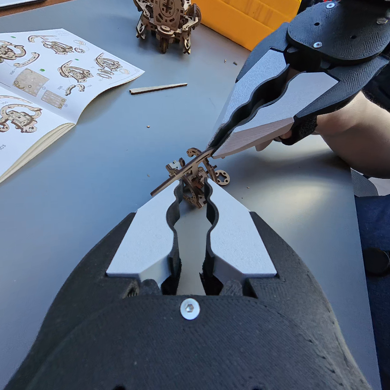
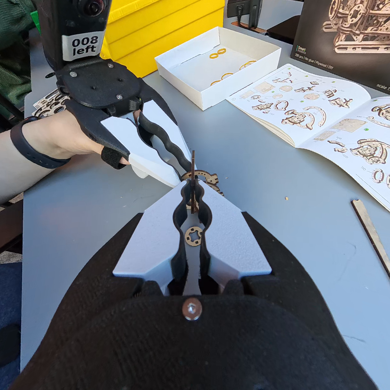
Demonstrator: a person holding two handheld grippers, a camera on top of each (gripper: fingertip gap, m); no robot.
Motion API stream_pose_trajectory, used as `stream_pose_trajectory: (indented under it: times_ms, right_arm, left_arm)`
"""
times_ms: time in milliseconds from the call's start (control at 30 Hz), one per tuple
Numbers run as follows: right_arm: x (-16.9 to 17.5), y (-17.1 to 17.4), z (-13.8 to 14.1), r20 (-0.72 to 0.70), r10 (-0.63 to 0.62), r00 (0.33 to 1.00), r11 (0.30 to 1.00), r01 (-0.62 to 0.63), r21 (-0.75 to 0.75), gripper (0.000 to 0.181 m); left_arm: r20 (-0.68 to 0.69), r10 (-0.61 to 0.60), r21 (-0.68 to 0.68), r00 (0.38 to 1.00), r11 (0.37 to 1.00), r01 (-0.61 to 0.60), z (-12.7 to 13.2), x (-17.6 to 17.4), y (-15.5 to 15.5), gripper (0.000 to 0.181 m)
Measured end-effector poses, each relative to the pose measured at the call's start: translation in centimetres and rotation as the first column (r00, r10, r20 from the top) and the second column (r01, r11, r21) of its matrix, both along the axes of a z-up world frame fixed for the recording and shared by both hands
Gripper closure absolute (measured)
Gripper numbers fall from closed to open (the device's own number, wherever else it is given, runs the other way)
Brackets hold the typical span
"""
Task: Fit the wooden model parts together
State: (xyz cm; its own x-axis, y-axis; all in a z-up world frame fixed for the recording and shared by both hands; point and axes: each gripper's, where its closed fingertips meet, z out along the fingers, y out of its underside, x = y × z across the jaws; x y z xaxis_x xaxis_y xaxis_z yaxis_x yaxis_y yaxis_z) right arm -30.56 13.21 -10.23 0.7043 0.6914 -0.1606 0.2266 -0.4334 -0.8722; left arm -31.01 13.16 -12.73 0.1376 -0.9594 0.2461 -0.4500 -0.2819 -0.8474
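A small wooden sub-assembly [image 1: 195,191] with curved toothed pieces stands on the grey table [image 1: 105,190]. My left gripper [image 1: 193,183] is closed around it, one finger on each side; it also shows in the right wrist view [image 2: 183,174]. My right gripper [image 2: 192,184] is shut on a flat wooden piece [image 2: 193,168], held edge-up and tilted over the top of the sub-assembly [image 2: 209,179]. The left wrist view shows the right gripper [image 1: 212,153] coming in from the upper right with that piece [image 1: 179,173]. A small wooden ring [image 2: 193,236] lies loose on the table beside the sub-assembly.
An open instruction booklet [image 1: 52,73] lies at the left. A larger built wooden model [image 1: 166,23] and a yellow bin [image 1: 242,21] stand behind. A wooden stick [image 1: 158,88] lies on the table. A white tray [image 2: 211,92] holds yellow bands. The table edge [image 1: 358,232] runs close on the right. The tips of both grippers are at nearly the same place. My right gripper's tips are some 15 centimeters from the wooden stick [image 1: 158,88]. It turns up in the right wrist view [image 2: 374,241] as well.
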Motion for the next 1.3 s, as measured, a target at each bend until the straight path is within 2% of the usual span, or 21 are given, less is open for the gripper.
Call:
stream_pose_trajectory:
  times_ms: [233,400,467,533,667,900,1100,1300]
  right_arm:
    - [-0.2,-0.3,-0.2,0.010,0.019,1.000,1.000,-0.019,0.016,0.180]
    - [-0.3,-0.3,-0.2,0.013,0.039,0.999,0.999,-0.039,0.026,0.181]
    - [-0.3,-0.3,-0.2,0.026,0.045,0.999,0.998,-0.046,0.038,0.181]
    - [-0.3,-0.3,-0.1,0.039,0.053,0.998,0.997,-0.054,0.047,0.180]
    - [-0.6,-0.4,0.0,0.033,0.053,0.998,0.997,-0.055,0.054,0.180]
    - [-0.6,-0.2,-0.1,0.058,0.043,0.997,0.997,-0.047,0.068,0.180]
    - [-0.3,0.0,0.3,0.065,0.028,0.997,0.996,-0.034,0.085,0.180]
    - [-0.6,-0.1,1.3,0.029,0.055,0.998,0.996,-0.056,0.071,0.180]
  left_arm:
    - [-0.048,-0.001,-0.010,0.999,1.000,0.001,-0.6,-0.9,0.0,0.158]
    - [0.013,-0.007,-0.080,1.000,0.997,0.008,0.2,-0.7,-0.5,0.163]
    - [0.010,-0.004,-0.074,1.000,0.997,0.005,0.1,-0.6,-0.5,0.164]
    - [-0.016,-0.002,-0.043,1.000,0.999,0.001,-0.2,-0.8,-0.3,0.174]
    - [-0.064,0.011,-0.039,0.998,0.999,-0.013,-0.8,-1.2,-0.2,0.175]
    - [-0.010,0.007,-0.084,1.000,0.996,-0.008,-0.3,-0.8,-0.5,0.174]
    - [-0.044,0.068,-0.104,0.997,0.992,-0.072,-0.8,-0.7,0.1,0.164]
    - [-0.027,0.086,-0.087,0.996,0.992,-0.088,-0.5,-0.2,0.4,0.143]
